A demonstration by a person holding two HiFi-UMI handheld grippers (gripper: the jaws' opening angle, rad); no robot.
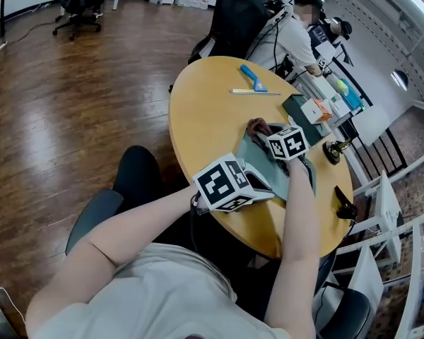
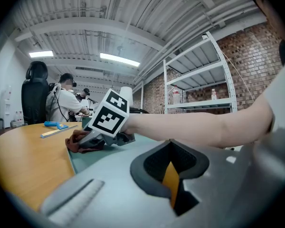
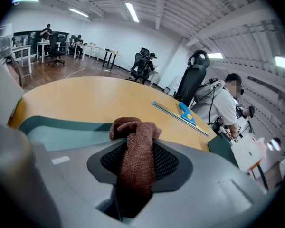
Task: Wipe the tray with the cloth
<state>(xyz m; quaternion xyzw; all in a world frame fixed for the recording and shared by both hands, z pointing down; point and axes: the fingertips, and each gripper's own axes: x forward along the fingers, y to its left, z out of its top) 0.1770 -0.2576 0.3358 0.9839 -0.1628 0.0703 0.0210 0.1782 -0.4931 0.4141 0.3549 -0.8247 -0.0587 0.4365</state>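
The tray (image 1: 254, 157) lies on the table (image 1: 205, 111) near the edge closest to the person. The cloth (image 1: 256, 126) sits at the tray's far end, between the jaws of the right gripper (image 1: 266, 134). Farther back lie a ruler (image 1: 254, 92) and, just behind it, a scraper (image 1: 253, 78), with boxes (image 1: 316, 110) to the right.

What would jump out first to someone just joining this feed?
The brown cloth, bunched and clamped in the right gripper, sits at the far end of the teal tray. Then there is the left gripper, at the tray's near edge on the round wooden table.
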